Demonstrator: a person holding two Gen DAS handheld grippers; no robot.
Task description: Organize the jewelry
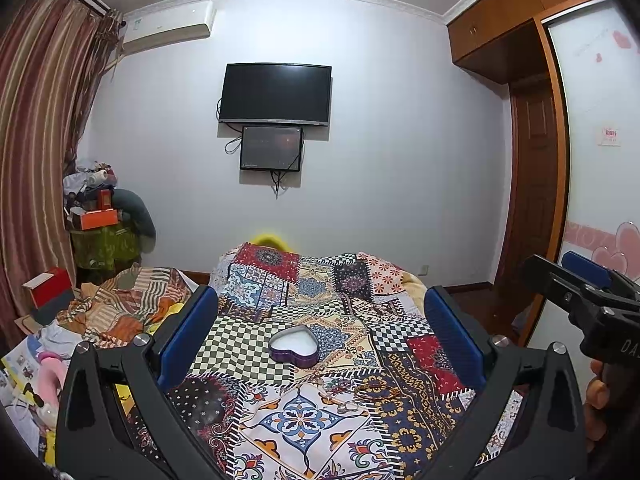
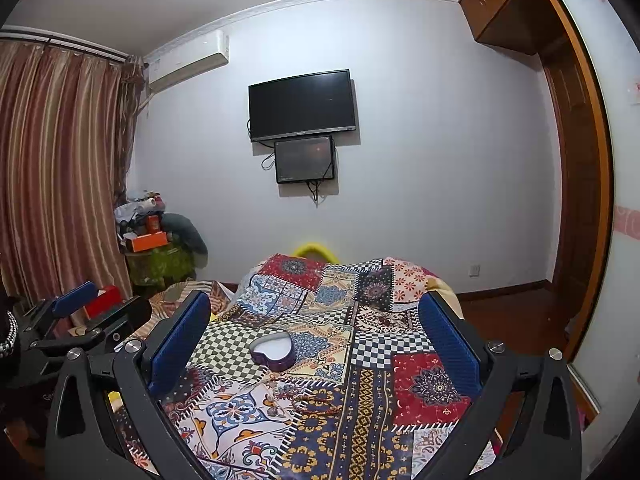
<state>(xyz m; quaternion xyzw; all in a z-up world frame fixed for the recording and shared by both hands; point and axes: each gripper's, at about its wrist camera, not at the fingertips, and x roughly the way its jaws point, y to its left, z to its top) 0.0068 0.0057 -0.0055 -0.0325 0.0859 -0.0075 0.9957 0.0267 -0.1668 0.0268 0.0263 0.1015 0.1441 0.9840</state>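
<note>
I am just getting started. Both my grippers hang above the bed [image 1: 420, 360] and hold nothing. The fingers of my left gripper [image 1: 320, 320] are wide apart, and the fingers of my right gripper [image 2: 316, 332] are wide apart too.

The purple heart box [image 1: 294, 346] sits open on the patchwork quilt [image 1: 304, 420], out ahead between my left fingers. The jewelry lies on the quilt nearer to me than the box: a brown bead bracelet [image 1: 378, 392] and small silvery rings [image 1: 348, 407].

I think my next move is to go down low, pinch one small piece gently, and carry it forward into the box.

My right view shows the bracelet [image 2: 316, 402] and a little charm [image 2: 273, 411] more clearly. My left view shows the rings better.
</note>
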